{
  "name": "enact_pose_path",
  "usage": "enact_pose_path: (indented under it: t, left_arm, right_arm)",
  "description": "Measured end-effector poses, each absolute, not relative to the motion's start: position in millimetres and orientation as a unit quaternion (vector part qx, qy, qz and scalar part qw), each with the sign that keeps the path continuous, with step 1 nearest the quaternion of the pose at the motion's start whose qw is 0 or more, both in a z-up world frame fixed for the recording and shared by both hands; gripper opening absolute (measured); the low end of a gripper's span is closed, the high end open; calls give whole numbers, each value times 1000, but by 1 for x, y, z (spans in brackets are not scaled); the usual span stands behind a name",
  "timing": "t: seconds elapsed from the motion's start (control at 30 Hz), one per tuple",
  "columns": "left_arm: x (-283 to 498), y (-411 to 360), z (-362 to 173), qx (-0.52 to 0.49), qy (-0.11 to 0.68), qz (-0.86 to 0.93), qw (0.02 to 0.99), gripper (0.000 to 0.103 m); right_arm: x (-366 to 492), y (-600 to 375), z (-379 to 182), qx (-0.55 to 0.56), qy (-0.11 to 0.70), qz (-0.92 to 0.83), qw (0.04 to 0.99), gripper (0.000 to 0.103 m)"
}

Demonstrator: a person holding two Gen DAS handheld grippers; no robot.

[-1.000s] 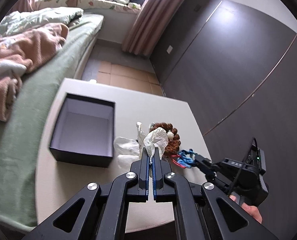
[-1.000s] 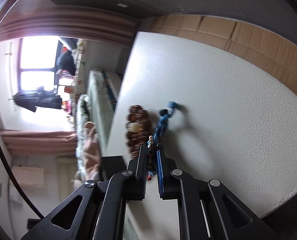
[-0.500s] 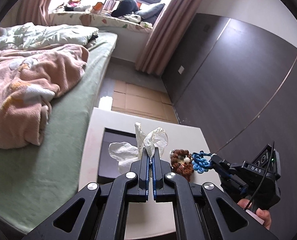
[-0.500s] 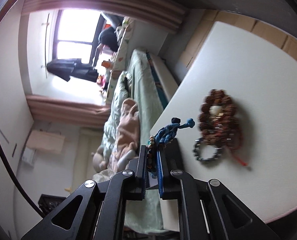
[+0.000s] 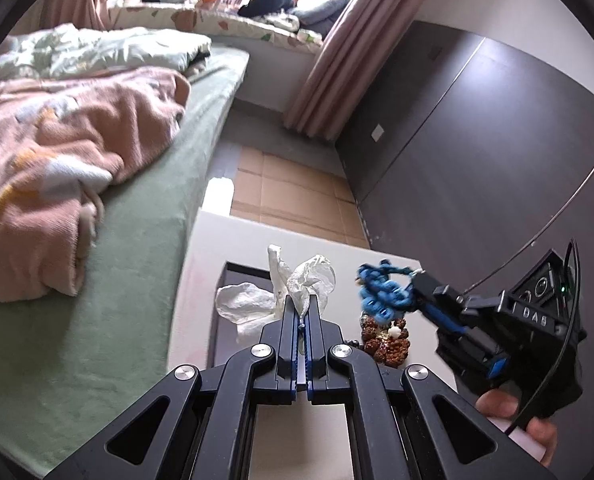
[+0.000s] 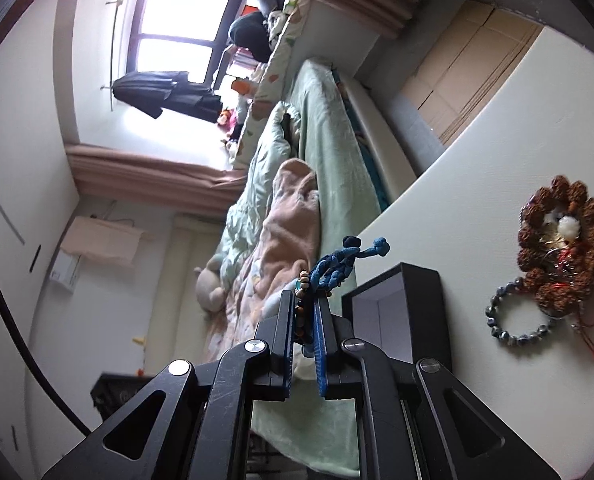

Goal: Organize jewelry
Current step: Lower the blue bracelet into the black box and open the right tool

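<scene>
My left gripper [image 5: 304,303] is shut on a crumpled white paper [image 5: 281,292] and holds it above the dark open box [image 5: 221,304], which it mostly hides. To its right, my right gripper [image 5: 417,280] is shut on a blue knotted cord bracelet [image 5: 381,290] with small beads, lifted off the white table [image 5: 237,248]. In the right wrist view that bracelet [image 6: 333,268] sticks out past the right gripper [image 6: 305,302], with the box [image 6: 401,300] just behind. A brown seed-bead bracelet [image 6: 561,248] and a grey bead bracelet [image 6: 513,320] lie on the table [image 6: 477,152].
A bed with a green sheet [image 5: 137,264] and a pink blanket [image 5: 57,152] runs along the table's left side. Dark cabinet doors [image 5: 477,128] stand to the right. Cardboard covers the floor [image 5: 289,192] beyond the table. A hand [image 5: 513,428] holds the right gripper.
The right gripper has lifted the blue bracelet off the table and rolled. The left gripper has carried the paper up and over the box, so the box is mostly covered.
</scene>
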State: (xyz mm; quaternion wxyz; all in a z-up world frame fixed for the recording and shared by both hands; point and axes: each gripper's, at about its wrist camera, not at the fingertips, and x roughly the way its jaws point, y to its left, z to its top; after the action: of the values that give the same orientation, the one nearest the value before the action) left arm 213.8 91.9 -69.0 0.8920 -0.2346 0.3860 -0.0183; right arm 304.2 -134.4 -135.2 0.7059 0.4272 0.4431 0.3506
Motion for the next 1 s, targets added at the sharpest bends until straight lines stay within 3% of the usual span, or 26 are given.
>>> enact_pose_path:
  t: [0.3,0.37,0.4,0.43,0.93,0.97,1.0]
  left_arm:
    - [250,88,-118,-243,438,-20,865,6]
    - [249,88,-123,-241,440,-19,865,37]
    - [247,90,-125,-243,438,-17,866,81]
    - [245,92,-124,-246,433,-18,867,103]
    - [194,144,-111,-267,395,54,877,102]
    - [193,144,-110,-268,395,55,877,102]
    - [191,146,-110,-269,396,57,876,102]
  right_arm:
    - [310,-151,-164,443,471,305,699,11]
    - [312,-152,-162,438,473,305,701,11]
    - [312,-151,-161,436,472,307,702,11]
    - [312,-150,-160,434,472,310,702,11]
    - [304,-89,-170,381,518,361,676,13]
    - [303,-84,-173,369,528,362,674,15]
    - [302,-78,-176,356,539,356,676,28]
